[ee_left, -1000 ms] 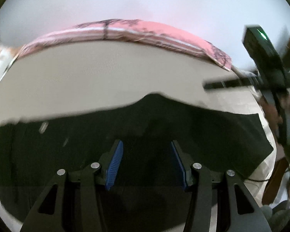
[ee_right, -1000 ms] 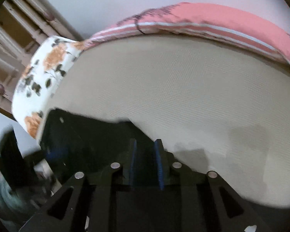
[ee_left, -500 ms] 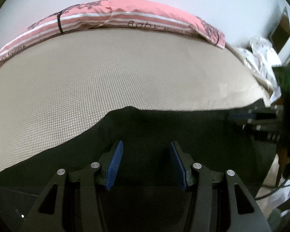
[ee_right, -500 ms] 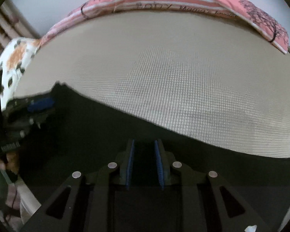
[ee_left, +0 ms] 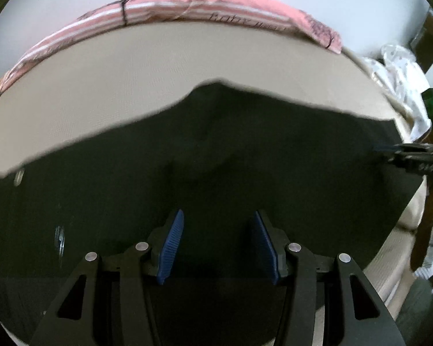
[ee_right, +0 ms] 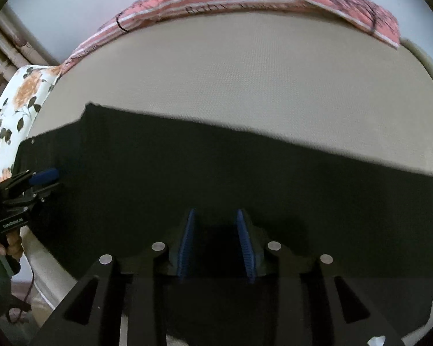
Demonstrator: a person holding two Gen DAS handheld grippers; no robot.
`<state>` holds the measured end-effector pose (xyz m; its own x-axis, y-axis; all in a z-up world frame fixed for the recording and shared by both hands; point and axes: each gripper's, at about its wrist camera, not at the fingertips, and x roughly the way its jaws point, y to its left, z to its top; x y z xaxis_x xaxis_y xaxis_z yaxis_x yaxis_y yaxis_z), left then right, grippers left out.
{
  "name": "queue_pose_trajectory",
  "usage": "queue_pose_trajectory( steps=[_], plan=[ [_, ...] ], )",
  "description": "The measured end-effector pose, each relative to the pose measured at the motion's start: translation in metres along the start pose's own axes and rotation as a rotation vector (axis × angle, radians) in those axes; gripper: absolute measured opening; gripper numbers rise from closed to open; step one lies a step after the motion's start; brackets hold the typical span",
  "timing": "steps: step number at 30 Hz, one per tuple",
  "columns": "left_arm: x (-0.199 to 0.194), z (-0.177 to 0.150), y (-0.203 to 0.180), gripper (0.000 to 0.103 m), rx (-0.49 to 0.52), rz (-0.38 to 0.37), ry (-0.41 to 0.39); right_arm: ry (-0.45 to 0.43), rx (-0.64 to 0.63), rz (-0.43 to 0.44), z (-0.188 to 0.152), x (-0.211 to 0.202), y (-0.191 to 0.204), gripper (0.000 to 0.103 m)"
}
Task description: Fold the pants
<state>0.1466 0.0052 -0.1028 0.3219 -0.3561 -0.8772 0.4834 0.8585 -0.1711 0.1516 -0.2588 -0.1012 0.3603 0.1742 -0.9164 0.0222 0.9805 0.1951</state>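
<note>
Black pants lie spread across a beige mattress; they also fill the lower half of the right wrist view. My left gripper is open, low over the cloth, with nothing between its blue pads. My right gripper is open too, with a narrower gap, just above the pants. The right gripper shows at the far right of the left wrist view, at the pants' edge. The left gripper shows at the left of the right wrist view, at the other edge.
A pink striped pillow lies along the mattress's far edge, also in the right wrist view. A floral pillow sits at the left. White cloth lies beyond the right edge. A white wall is behind.
My right gripper's jaws have opened; they were nearly shut on the pants before. Both views have shifted and the pants now lie flatter on the mattress.
</note>
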Motion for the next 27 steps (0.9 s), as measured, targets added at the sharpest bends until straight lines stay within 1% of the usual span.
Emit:
queue_pose_trajectory(
  steps=[1,4,8,11,13,15,16,18,19,21,22,24,27],
  plan=[
    [-0.004,-0.008,0.000,0.051,0.001,-0.001,-0.012,0.004,0.007,0.003,-0.008,-0.002,-0.005,0.029],
    [-0.012,-0.024,0.001,0.051,-0.004,0.009,-0.004,0.015,0.026,0.004,-0.031,-0.009,-0.018,0.030],
    [-0.022,-0.043,0.005,0.051,-0.040,0.012,-0.015,0.018,0.099,0.051,-0.058,-0.023,-0.043,0.029],
    [-0.026,-0.049,0.005,0.051,-0.059,0.020,-0.024,0.003,0.158,0.088,-0.072,-0.035,-0.064,0.033],
    [-0.027,-0.050,0.002,0.051,-0.077,0.041,-0.021,-0.033,0.206,0.120,-0.079,-0.049,-0.082,0.034],
    [-0.028,-0.048,-0.001,0.052,-0.092,0.064,-0.016,-0.086,0.275,0.184,-0.083,-0.069,-0.112,0.034],
    [-0.029,-0.046,-0.004,0.052,-0.097,0.071,-0.019,-0.102,0.294,0.201,-0.084,-0.075,-0.124,0.036],
    [-0.032,-0.043,-0.010,0.052,-0.104,0.068,-0.038,-0.137,0.347,0.223,-0.087,-0.090,-0.159,0.046],
    [-0.034,-0.040,-0.014,0.052,-0.109,0.061,-0.049,-0.144,0.378,0.221,-0.089,-0.095,-0.177,0.046],
    [-0.033,-0.035,-0.020,0.053,-0.116,0.044,-0.054,-0.137,0.447,0.221,-0.096,-0.101,-0.220,0.045],
    [-0.031,-0.032,-0.025,0.055,-0.118,0.043,-0.051,-0.132,0.470,0.219,-0.099,-0.102,-0.234,0.045],
    [-0.026,-0.027,-0.033,0.056,-0.112,0.041,-0.044,-0.132,0.523,0.194,-0.106,-0.105,-0.266,0.045],
    [-0.018,-0.018,-0.050,0.056,-0.089,0.033,-0.030,-0.109,0.555,0.201,-0.116,-0.103,-0.299,0.045]
  ],
)
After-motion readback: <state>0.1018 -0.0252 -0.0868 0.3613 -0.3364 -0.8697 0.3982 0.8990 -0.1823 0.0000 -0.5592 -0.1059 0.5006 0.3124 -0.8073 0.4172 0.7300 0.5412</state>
